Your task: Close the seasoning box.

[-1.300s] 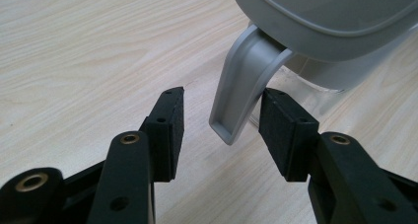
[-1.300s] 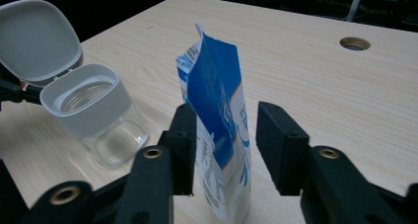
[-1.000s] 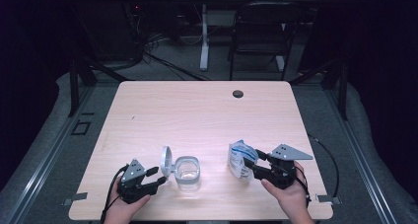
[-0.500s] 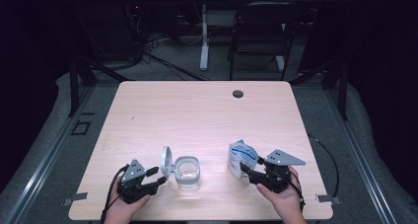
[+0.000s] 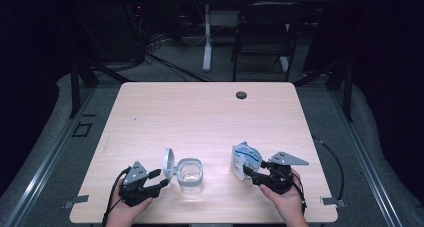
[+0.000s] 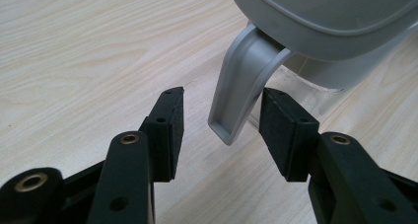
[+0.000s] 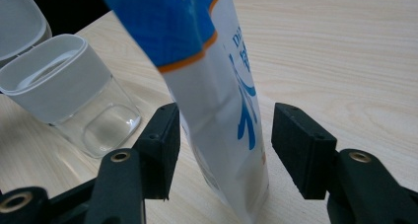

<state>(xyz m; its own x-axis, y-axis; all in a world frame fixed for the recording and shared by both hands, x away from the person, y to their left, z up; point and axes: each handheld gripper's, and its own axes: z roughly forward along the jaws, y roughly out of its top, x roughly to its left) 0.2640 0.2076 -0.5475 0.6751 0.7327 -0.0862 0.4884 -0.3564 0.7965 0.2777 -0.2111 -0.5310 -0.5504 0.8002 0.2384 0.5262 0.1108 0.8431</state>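
Note:
A clear container [image 5: 190, 174] with a grey rim stands near the table's front edge, its hinged grey lid [image 5: 169, 163] flipped up on the left. My left gripper [image 5: 159, 179] is open just left of it; in the left gripper view the lid's grey latch tab [image 6: 241, 86] hangs between the jaws of the left gripper [image 6: 221, 130], close to the right pad, contact unclear. A white and blue pouch [image 5: 244, 160] stands upright to the right. My right gripper [image 5: 251, 173] is open around its lower part; the pouch [image 7: 217, 86] sits between the spread jaws of the right gripper [image 7: 226, 150], against the left pad.
A black round grommet [image 5: 241, 95] is set in the wooden table [image 5: 200, 117] near its far edge. Beyond the table stand a dark chair [image 5: 262, 32] and a desk leg with cables on the floor. The container [image 7: 69, 93] also appears left of the pouch.
My right gripper has shifted slightly left and closer to the pouch, its grey plate tilting. The left gripper, container and pouch stay put.

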